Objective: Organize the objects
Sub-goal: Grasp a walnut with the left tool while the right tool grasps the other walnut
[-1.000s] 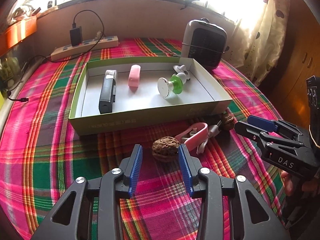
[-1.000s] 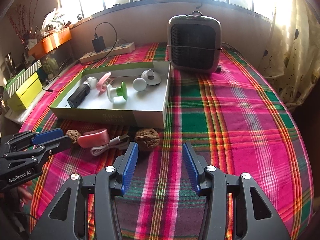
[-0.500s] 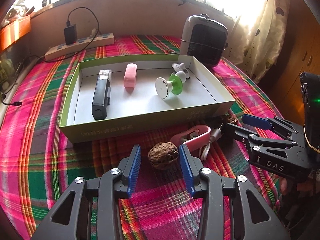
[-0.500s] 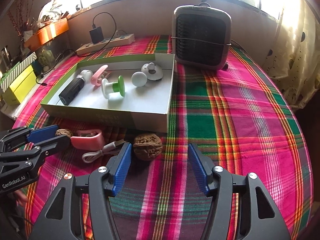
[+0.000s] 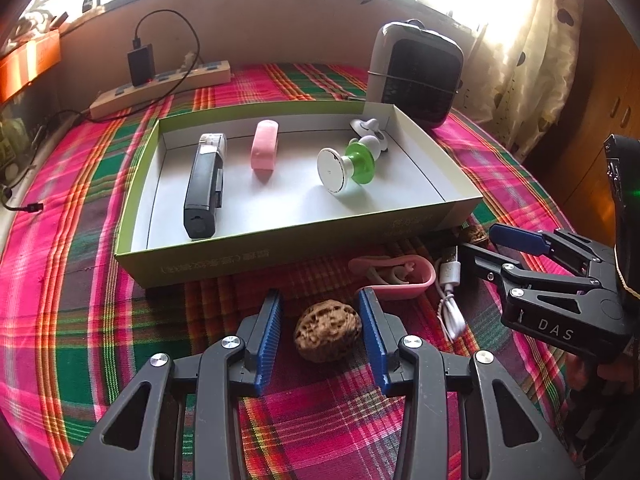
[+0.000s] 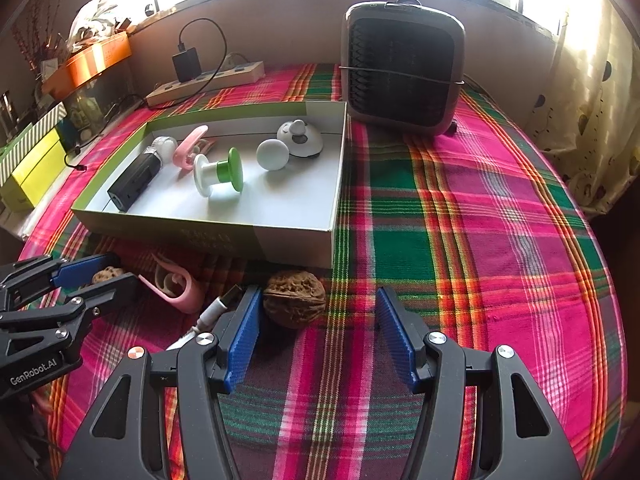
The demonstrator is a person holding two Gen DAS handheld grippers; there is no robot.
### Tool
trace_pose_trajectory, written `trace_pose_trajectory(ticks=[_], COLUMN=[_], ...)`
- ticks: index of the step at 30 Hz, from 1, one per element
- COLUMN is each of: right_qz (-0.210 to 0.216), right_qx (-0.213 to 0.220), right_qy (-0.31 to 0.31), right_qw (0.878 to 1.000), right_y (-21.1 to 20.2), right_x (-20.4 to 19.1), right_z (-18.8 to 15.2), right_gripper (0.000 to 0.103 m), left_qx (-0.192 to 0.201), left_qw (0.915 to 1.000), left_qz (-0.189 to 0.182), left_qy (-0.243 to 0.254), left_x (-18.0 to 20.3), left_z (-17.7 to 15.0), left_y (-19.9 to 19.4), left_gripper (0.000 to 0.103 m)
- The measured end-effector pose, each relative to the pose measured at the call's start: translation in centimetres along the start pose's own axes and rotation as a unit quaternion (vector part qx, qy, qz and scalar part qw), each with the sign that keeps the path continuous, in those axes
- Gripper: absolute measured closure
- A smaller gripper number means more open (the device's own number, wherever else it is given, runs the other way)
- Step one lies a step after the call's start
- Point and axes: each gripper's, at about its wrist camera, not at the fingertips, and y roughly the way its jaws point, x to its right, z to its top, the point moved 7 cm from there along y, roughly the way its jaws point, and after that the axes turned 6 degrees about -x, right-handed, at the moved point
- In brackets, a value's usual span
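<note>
Right gripper (image 6: 316,334) wider; walnut (image 6: 295,298) now between.

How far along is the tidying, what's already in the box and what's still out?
In the box: black device, pink clip, green-and-white spool, white ball, white dome piece. Open left gripper and right gripper each straddle a walnut, neither gripped. Another pink clip and the cable remain outside.
</note>
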Motion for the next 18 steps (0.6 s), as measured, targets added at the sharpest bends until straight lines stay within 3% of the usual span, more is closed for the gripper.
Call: trace_pose_trajectory(ticks=[8, 18], right_qz=[0.002, 0.003], right_qx=[0.002, 0.004], right_qy=[0.001, -0.002], right_qw=[1.000, 1.000], right_y=[-0.03, -0.18], right_x=[0.04, -0.13], right_z=[-0.06, -0.05], right_gripper=[0.045, 0.062], left_qx=[-0.001, 0.001], left_qw=[1.0000, 1.0000], left_qz=[0.002, 0.007], left_qy=[-0.001, 0.000], left_x=[-0.28, -0.34], left_z=[-0.09, -0.59], left_y=[-0.12, -0.40], left_gripper=[0.066, 0.066])
